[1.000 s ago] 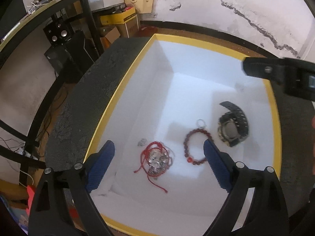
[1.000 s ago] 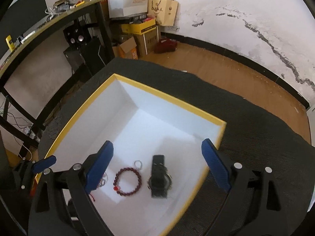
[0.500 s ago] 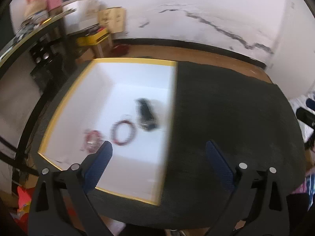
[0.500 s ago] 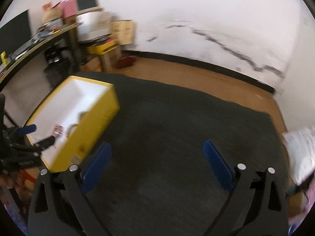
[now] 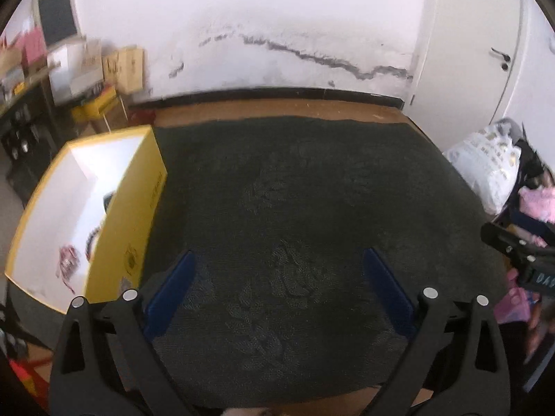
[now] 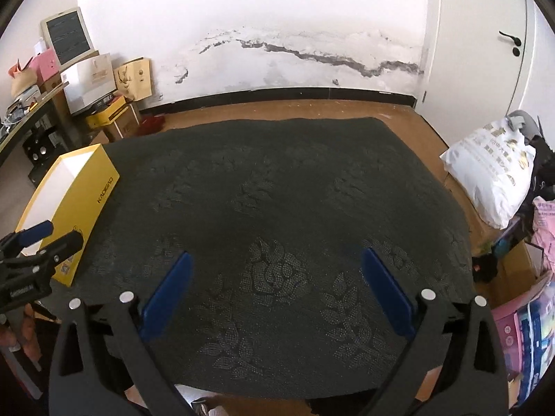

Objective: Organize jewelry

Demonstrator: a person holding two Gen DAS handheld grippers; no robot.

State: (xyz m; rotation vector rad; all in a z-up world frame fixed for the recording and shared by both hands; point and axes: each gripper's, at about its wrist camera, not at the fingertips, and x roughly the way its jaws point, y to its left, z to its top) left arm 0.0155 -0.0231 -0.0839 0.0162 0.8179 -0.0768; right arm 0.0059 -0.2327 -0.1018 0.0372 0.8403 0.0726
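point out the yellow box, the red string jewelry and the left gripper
yellow box [image 6: 91, 208], right wrist view, on its printed side wall
red string jewelry [image 5: 67, 257], left wrist view, on the tangle
left gripper [image 5: 279, 289], left wrist view, between fingertips

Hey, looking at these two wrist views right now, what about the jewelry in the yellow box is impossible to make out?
- Left wrist view: the yellow box near wall hides most of the watch and the bead bracelet.
- Left wrist view: the red string bundle is motion-blurred; its pieces cannot be told apart.
- Right wrist view: the box's wall hides all the jewelry; only white lining shows.
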